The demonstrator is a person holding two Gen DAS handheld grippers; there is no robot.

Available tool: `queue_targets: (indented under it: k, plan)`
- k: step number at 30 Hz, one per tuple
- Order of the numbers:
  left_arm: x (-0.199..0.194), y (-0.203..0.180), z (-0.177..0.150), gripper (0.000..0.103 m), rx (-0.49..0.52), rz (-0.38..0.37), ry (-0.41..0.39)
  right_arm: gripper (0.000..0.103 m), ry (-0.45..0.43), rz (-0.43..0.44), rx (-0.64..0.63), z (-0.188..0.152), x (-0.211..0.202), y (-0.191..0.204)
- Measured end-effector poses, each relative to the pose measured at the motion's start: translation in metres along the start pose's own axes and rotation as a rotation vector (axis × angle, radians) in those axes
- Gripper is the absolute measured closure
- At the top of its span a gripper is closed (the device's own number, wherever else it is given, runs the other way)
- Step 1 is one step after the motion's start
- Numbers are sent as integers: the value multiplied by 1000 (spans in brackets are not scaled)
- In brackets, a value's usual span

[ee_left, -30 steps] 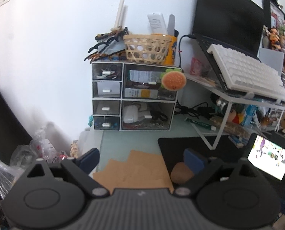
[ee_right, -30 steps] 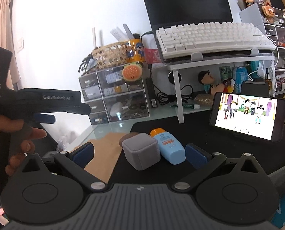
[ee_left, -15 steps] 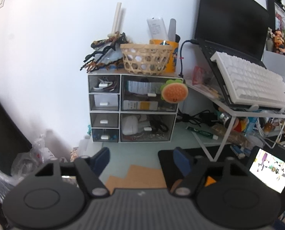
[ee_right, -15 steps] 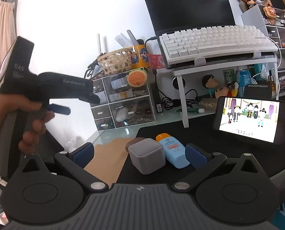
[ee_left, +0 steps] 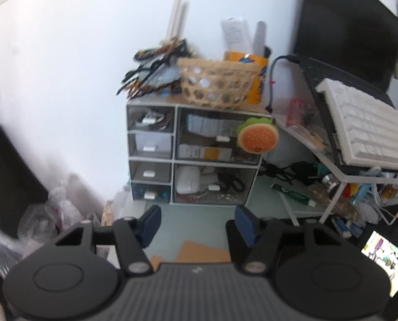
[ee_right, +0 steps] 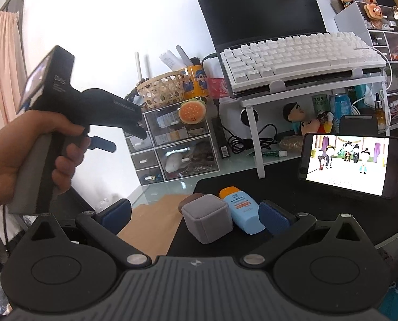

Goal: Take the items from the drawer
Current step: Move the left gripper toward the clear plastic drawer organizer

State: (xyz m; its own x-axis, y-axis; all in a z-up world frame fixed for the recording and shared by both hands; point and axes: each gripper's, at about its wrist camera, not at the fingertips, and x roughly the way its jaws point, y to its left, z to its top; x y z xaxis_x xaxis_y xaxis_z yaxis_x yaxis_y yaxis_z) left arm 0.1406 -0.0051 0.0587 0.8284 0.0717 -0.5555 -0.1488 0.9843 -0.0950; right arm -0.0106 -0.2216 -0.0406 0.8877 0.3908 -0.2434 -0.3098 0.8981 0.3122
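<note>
Ahead at drawer unit (ee_left: pixel 191 157): keep left claw (ee_left: pixel 196 226) open and empty, square to one small handle (ee_left: pixel 212 187), close gently.

- drawer unit (ee_left: pixel 191 157): white frame, clear fronts, white handles
- basket (ee_left: pixel 216 83): tan, open hexagon weave
- burger toy (ee_left: pixel 258 138): orange bun, green rim
- keyboard (ee_right: pixel 298 53): white
- cube box (ee_right: pixel 207 218): grey
- tube (ee_right: pixel 243 212): light blue, orange cap
- mat (ee_right: pixel 319 208): black
- left tongs (ee_left: pixel 197 226), right tongs (ee_right: pixel 196 216): black frame, blue pads
- curtain (ee_right: pixel 0 61): pale pink
</note>
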Motion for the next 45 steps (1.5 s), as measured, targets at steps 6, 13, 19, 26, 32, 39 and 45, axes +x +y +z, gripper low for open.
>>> queue_targets:
  k: [6, 13, 19, 26, 32, 39, 45]
  plan:
    - [12, 8, 4, 39, -23, 37, 18, 0, 6, 20, -5, -2, 1, -2]
    - [30, 14, 15, 57, -32, 65, 34, 0, 14, 41, -13, -4, 2, -4]
    - [39, 6, 24, 60, 0, 48, 33, 0, 20, 59, -21, -6, 3, -5]
    - [49, 0, 30, 60, -14, 40, 49, 0, 21, 76, -11, -4, 3, -7]
    - [60, 2, 31, 59, -50, 45, 77, 0, 22, 81, -11, -6, 4, -8]
    - [74, 2, 23, 56, -61, 49, 108, 0, 25, 89, -12, -9, 7, -8]
    - [84, -4, 16, 56, -32, 42, 111, 0, 28, 96, -13, -12, 10, -8]
